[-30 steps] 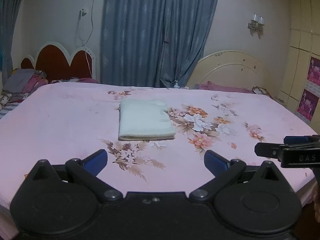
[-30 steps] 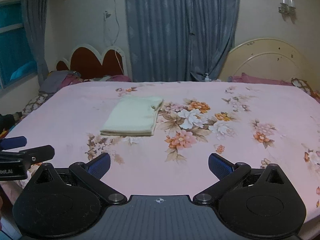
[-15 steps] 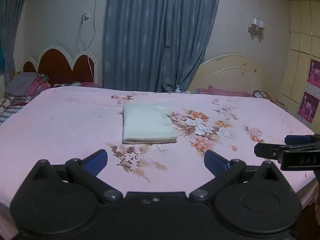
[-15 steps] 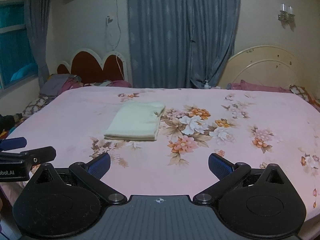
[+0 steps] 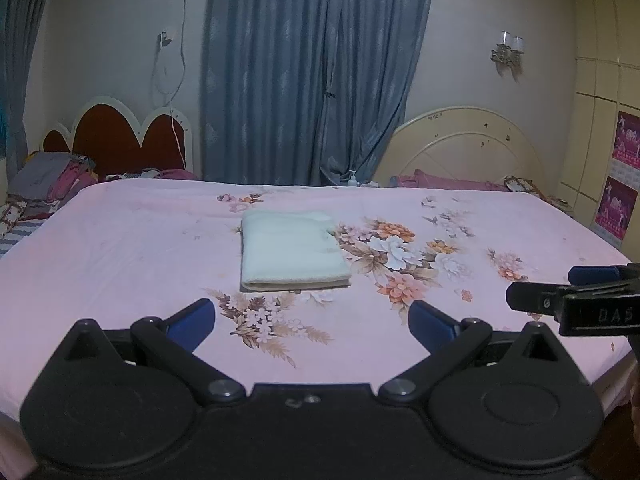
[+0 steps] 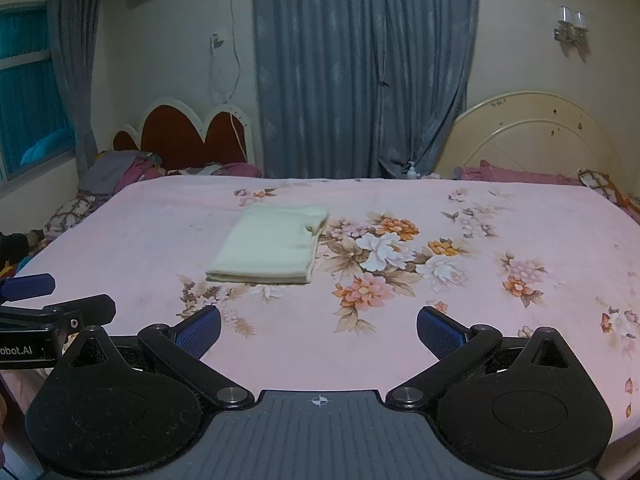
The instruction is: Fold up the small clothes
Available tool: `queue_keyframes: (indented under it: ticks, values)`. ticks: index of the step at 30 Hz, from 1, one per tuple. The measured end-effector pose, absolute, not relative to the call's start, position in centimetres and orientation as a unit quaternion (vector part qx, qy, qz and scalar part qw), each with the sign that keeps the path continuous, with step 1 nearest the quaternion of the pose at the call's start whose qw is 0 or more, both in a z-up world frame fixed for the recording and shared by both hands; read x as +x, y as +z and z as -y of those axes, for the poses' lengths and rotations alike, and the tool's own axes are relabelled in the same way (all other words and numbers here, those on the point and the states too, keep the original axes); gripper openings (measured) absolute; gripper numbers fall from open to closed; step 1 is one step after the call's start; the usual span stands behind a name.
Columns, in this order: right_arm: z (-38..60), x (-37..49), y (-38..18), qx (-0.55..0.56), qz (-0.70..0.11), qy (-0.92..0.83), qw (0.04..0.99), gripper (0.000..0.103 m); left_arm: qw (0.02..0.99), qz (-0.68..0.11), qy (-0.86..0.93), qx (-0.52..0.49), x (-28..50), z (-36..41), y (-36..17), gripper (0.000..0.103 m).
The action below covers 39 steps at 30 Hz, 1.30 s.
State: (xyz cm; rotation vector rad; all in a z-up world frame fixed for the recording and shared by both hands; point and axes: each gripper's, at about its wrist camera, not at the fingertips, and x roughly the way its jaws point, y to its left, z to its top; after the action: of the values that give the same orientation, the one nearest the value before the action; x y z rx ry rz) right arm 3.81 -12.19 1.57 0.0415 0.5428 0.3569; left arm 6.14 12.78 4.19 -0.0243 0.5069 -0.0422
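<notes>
Lying folded on the pink bedsheet (image 5: 120, 248) — a cream garment (image 5: 292, 252); left tongs (image 5: 312, 320), right tongs (image 6: 318, 326) — both spread wide, empty.

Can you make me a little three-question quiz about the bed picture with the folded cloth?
1. True or false: the left hand-held gripper is squeezing the folded cloth.
2. What is printed on the pink bedsheet? A) stars B) flowers C) stripes
3. Fill in: both hand-held grippers, left and right, have their jaws ____.

Key:
1. False; the cloth lies alone on the sheet, beyond the fingertips.
2. B
3. open
</notes>
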Motion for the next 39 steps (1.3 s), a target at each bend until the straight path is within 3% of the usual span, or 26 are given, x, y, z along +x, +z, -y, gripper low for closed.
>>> queue_keyframes:
  ticks: [39]
  values:
    - [12.66,3.65,1.65,0.025,-0.262,0.175,0.949,0.103,0.969,-0.246,-0.021,0.000,6.24,-12.68,4.58,0.102]
